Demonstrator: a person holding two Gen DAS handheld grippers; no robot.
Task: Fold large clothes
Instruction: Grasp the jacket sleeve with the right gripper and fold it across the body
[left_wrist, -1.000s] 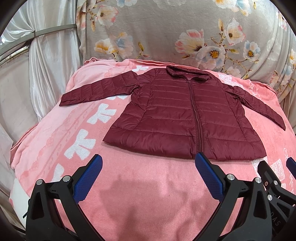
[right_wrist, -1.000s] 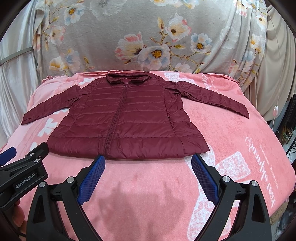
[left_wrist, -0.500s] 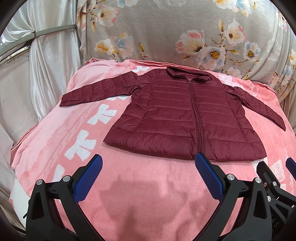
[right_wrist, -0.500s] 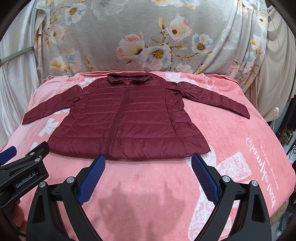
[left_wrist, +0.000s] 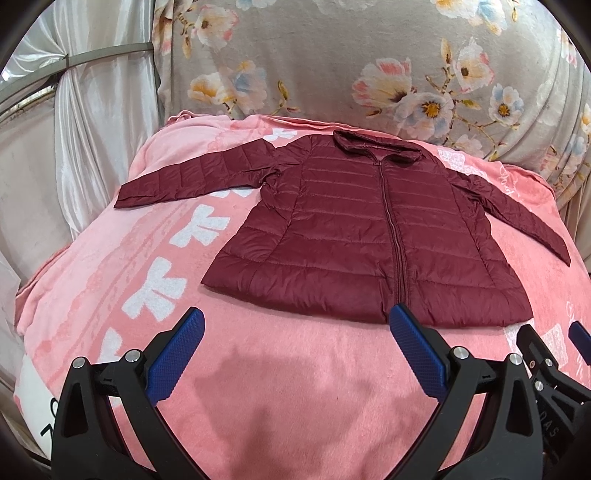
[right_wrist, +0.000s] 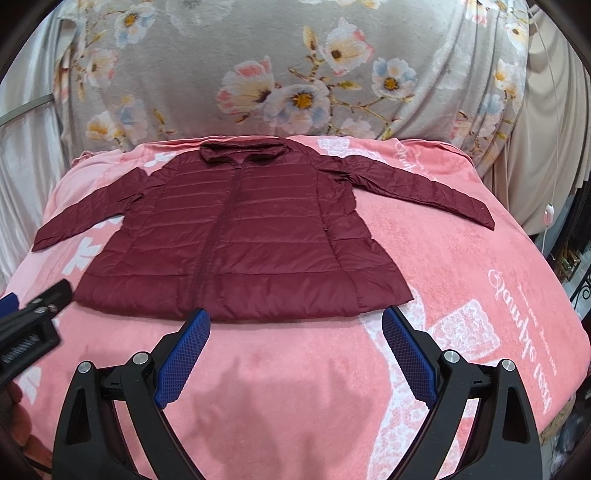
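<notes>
A dark red quilted jacket (left_wrist: 354, 229) (right_wrist: 236, 236) lies flat and zipped, front up, on a pink blanket (left_wrist: 295, 387) (right_wrist: 480, 295), collar at the far side, both sleeves spread outward. My left gripper (left_wrist: 295, 350) hovers open just before the hem, left of the zip's lower end, with nothing between its blue pads. My right gripper (right_wrist: 295, 354) is also open and empty, close to the hem's right half. Each gripper shows at the edge of the other's view: the right one (left_wrist: 554, 354), the left one (right_wrist: 29, 317).
The blanket covers a raised bed-like surface that falls off at left, right and front. A floral grey cloth (right_wrist: 295, 66) hangs behind it. White curtains (left_wrist: 92, 110) stand at the left. A thin white cable (right_wrist: 550, 214) hangs at the far right.
The right gripper has moved a little forward toward the hem. The left gripper and the jacket are about where they were.
</notes>
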